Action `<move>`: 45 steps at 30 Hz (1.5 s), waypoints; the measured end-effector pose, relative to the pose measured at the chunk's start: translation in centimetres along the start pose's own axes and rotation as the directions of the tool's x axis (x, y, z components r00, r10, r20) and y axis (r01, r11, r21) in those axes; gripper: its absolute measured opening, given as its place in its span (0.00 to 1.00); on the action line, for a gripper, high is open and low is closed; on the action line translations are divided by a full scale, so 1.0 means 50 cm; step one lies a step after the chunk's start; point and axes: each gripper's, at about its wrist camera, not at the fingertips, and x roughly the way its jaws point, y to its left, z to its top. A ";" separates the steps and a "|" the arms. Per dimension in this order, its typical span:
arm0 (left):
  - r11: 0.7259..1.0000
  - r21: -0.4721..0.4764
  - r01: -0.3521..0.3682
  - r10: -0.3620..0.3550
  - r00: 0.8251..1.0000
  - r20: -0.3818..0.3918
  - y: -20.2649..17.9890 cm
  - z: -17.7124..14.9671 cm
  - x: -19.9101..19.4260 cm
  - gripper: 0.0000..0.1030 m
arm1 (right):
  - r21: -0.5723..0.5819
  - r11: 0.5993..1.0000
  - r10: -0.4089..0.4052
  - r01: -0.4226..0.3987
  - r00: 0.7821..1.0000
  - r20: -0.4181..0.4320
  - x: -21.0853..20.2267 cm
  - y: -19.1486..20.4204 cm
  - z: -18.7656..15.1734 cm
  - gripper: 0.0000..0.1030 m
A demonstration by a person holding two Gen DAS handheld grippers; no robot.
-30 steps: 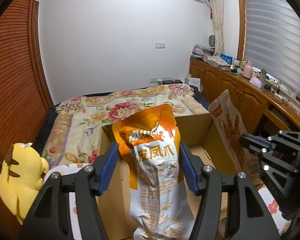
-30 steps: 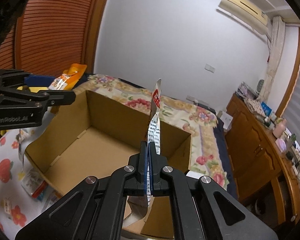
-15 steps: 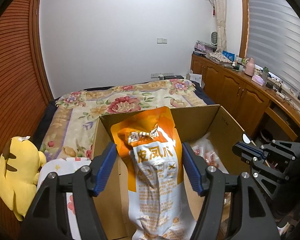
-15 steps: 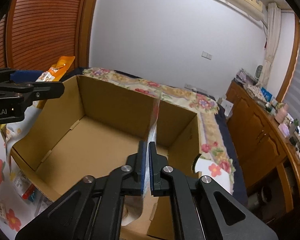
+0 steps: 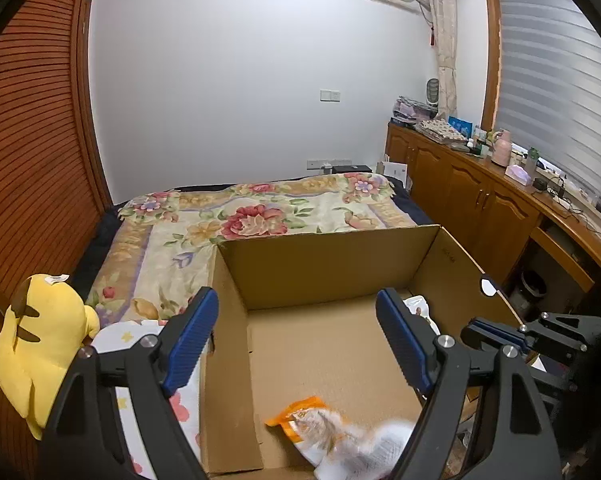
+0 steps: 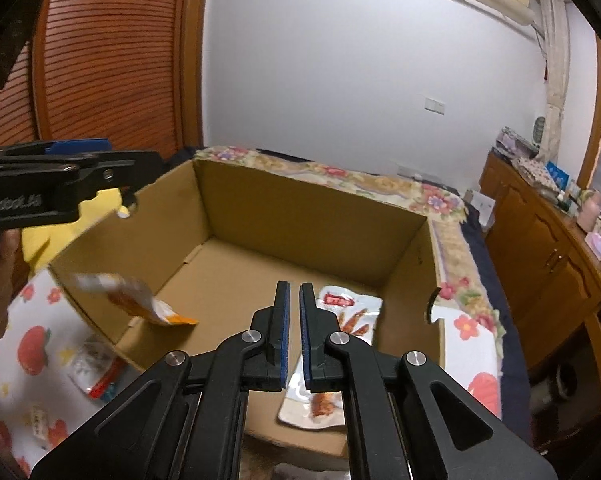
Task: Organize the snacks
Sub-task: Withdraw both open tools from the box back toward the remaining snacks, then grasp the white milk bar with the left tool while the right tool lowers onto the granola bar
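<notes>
An open cardboard box [image 5: 320, 264] [image 6: 300, 204] stands on the bed. My left gripper [image 5: 296, 294] [image 6: 100, 156] hovers over the box's near left corner, its jaws opening wide with nothing between them. Below it an orange and white snack bag [image 5: 308, 420] [image 6: 136, 300] is blurred and dropping into the box. My right gripper [image 6: 294, 286] [image 5: 484, 330] is shut and empty over the box's right side. A white packet with red print [image 6: 352, 312] [image 5: 418, 306] lies flat on the box floor beneath it.
A yellow plush toy [image 5: 40, 340] sits left of the box. Loose snack packets [image 6: 96, 368] lie on the strawberry-print cloth beside the box's left wall. The floral bedspread [image 5: 260, 216] stretches behind. Wooden cabinets [image 5: 480, 208] line the right wall.
The left jaws spread and the orange bag slipped out, falling into the box. The white packet left the right gripper and now lies on the box floor.
</notes>
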 end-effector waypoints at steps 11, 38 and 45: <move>0.999 0.022 0.047 -0.048 0.998 0.044 0.020 -0.060 -0.083 0.93 | 0.035 0.995 0.093 -0.095 0.994 0.055 -0.090 0.010 -0.046 0.16; 0.998 -0.017 0.059 -0.059 0.998 -0.021 0.067 -0.326 -0.180 0.93 | 0.085 0.982 0.173 -0.169 0.984 -0.051 -0.094 0.043 -0.221 0.48; 0.998 -0.056 0.005 -0.011 0.995 -0.099 0.086 -0.412 -0.167 0.93 | 0.113 0.983 0.160 -0.148 0.982 -0.101 -0.051 0.038 -0.242 0.51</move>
